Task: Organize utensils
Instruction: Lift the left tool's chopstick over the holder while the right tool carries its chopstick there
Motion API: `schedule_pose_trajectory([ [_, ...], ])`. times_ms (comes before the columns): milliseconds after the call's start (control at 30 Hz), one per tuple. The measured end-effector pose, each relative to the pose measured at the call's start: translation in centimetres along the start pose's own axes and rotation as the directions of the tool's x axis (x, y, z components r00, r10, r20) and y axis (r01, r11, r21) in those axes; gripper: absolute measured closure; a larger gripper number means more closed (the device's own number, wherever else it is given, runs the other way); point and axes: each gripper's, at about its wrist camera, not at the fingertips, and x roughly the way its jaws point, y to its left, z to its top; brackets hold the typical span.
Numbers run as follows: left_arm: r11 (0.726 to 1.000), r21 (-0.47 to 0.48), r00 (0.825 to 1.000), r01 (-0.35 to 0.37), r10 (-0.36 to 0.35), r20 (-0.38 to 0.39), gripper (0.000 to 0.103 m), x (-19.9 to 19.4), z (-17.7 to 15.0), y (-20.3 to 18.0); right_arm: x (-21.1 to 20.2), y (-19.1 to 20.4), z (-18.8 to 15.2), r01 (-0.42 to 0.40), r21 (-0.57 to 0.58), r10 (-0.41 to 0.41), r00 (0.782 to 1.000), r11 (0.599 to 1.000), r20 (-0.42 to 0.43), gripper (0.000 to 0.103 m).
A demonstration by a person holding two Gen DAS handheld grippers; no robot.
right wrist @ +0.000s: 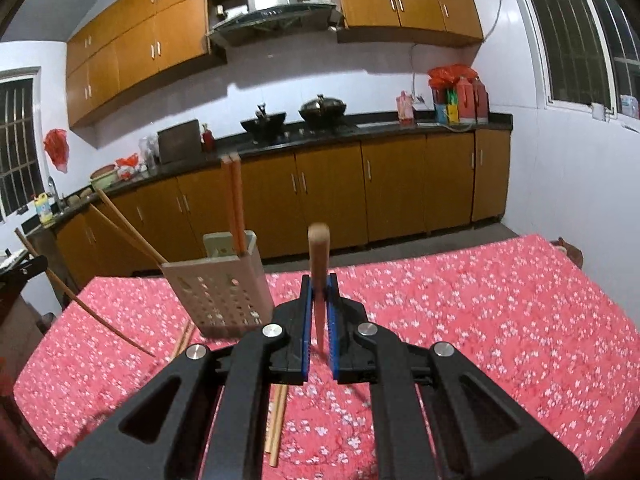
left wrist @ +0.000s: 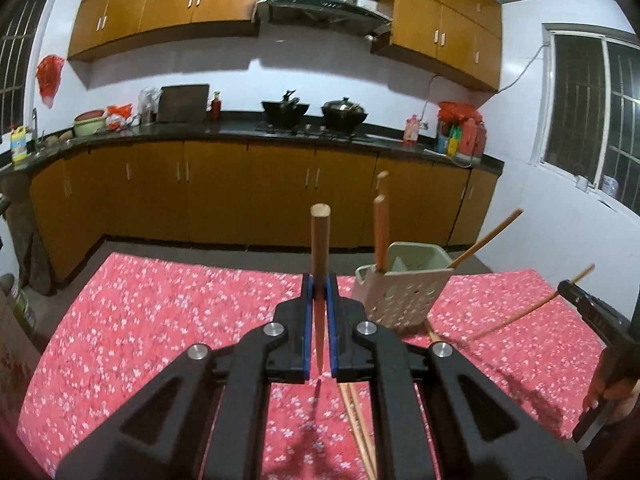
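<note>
Left gripper (left wrist: pixel 319 292), nearest the lens: blue pads clenched on one reddish chopstick (left wrist: pixel 320 248), thick end up, point down between the fingers. Right gripper (right wrist: pixel 319 292): same, clamped on its own chopstick (right wrist: pixel 319 264), also upright. Both are held above the red floral tablecloth (left wrist: pixel 160 320).

Pale perforated holder (left wrist: pixel 400 292) stands on the cloth just right of the left gripper (in the right wrist view it sits left of that gripper). Already in it: two reddish chopsticks (left wrist: pixel 380 232) standing upright, and thin bamboo ones (left wrist: pixel 486 238) leaning out over the rim.

Still loose on the cloth: a pair of chopsticks (left wrist: pixel 358 424) lying under the left gripper, beside the holder's base.

Judgement: roughly midway. Some sticks are housed, two are in hand and not yet dropped in, and at least one pair remains to collect.
</note>
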Motion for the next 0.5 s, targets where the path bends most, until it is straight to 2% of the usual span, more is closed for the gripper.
schedule_pose_trajectory([
  [133, 0.999, 0.017, 0.999, 0.04, -0.041, 0.026, 0.095, -0.6, 1.3, -1.5, -1.5, 0.7, 2.1, -0.079, 0.012, 0.079, 0.996, 0.997, 0.044, 0.095],
  [267, 0.995, 0.024, 0.994, 0.1, -0.101, 0.051, 0.095, -1.1, 2.9, -3.1, -2.7, 1.6, 4.5, -0.172, 0.034, 0.168, 0.98, 0.984, 0.104, 0.095],
  [367, 0.99, 0.032, 0.986, 0.136, -0.139, 0.092, 0.095, -1.5, 4.3, -4.3, -3.2, 2.7, 6.3, -0.205, 0.028, 0.197, 0.965, 0.978, 0.176, 0.095],
  [500, 0.989, 0.049, 0.974, 0.136, -0.143, 0.176, 0.095, -1.5, 7.0, -5.9, -3.2, 4.2, 8.5, -0.202, 0.013, 0.19, 0.937, 0.979, 0.293, 0.095],
])
